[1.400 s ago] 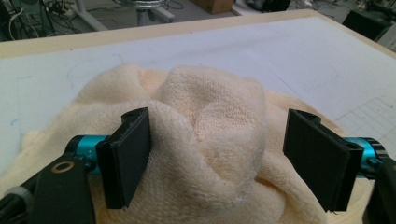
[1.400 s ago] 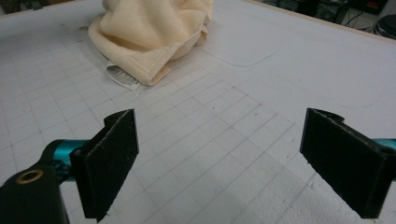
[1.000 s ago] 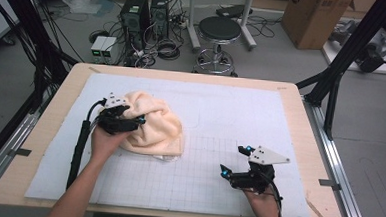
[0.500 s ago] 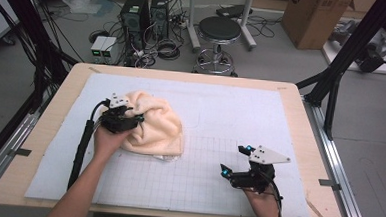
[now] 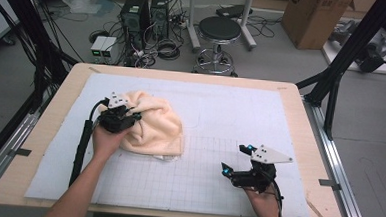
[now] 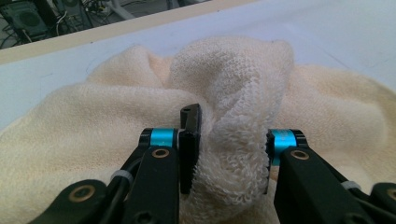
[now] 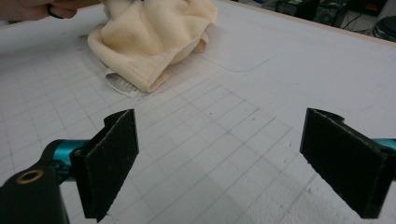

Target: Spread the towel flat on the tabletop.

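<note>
Cream terry towel (image 5: 152, 126) bunched in a heap on the white gridded mat (image 5: 290, 123) of the bench (image 5: 34, 145), on the person's left half. Left gripper (image 6: 229, 154) buried in the near-left edge of the heap — a raised fold of terry (image 6: 238, 140) squarely between its fingers (image 6: 189, 144), which have just been closing and now pinch the fold from both sides. Bulk of the cloth beyond and to either side of those fingers, spilling away toward the far edge of the mat. Right gripper (image 7: 229, 163) well apart, fingers (image 7: 109, 158) wide apart with bare grid between them; hemmed corner and white care label (image 7: 119, 84) ahead and to the left of them. Left hand (image 5: 106, 141) clearly nearer — likely to lift first, leaving the hanging hem for the right.
</note>
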Tool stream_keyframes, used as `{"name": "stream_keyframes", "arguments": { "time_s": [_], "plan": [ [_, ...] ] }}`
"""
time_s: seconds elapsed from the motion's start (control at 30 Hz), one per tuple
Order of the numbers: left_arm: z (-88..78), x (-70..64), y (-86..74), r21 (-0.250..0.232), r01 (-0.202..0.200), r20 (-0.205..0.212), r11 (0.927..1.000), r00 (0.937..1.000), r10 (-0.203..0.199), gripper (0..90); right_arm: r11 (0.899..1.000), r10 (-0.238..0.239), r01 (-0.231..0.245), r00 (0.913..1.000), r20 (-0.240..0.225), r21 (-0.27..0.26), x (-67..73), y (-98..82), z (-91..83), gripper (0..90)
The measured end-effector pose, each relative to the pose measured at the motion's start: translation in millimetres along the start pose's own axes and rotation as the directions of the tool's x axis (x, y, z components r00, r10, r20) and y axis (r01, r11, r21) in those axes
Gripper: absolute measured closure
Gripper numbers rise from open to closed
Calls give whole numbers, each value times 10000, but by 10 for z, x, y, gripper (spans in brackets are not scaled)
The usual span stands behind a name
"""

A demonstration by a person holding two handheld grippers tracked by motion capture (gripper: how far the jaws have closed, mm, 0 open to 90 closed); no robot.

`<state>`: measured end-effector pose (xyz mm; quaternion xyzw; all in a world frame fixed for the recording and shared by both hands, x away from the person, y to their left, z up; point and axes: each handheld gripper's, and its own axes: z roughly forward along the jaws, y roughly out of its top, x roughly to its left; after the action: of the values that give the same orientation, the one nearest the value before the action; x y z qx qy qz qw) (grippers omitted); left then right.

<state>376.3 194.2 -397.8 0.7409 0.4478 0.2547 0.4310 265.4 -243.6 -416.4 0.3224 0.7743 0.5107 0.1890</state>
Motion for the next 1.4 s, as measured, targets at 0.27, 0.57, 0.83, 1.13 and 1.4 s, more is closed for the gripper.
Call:
{"name": "stream_keyframes", "arguments": {
  "time_s": [0.27,0.57,0.83,1.13,1.4],
  "plan": [
    [-144,-112,143,-597,210,675,9980,9976,-169,732,9999,76,-75,9999,71,-113,-15,2,-15,110],
    [-279,-460,428,-1189,-161,1770,9928,9835,371,733,9996,194,-191,9997,115,-226,-22,6,-42,110],
    [-368,-921,795,-1628,-469,3022,9855,9485,951,734,9992,87,-82,9999,116,-397,-36,15,-66,109],
    [-72,-1235,831,-1127,-298,3943,9932,9162,722,731,9990,18,-13,9999,106,-444,-38,21,-88,110],
    [377,-1169,579,-108,-736,3207,9972,9443,732,709,9995,-322,322,9995,-77,69,-34,13,-2,110]
  ]
}}
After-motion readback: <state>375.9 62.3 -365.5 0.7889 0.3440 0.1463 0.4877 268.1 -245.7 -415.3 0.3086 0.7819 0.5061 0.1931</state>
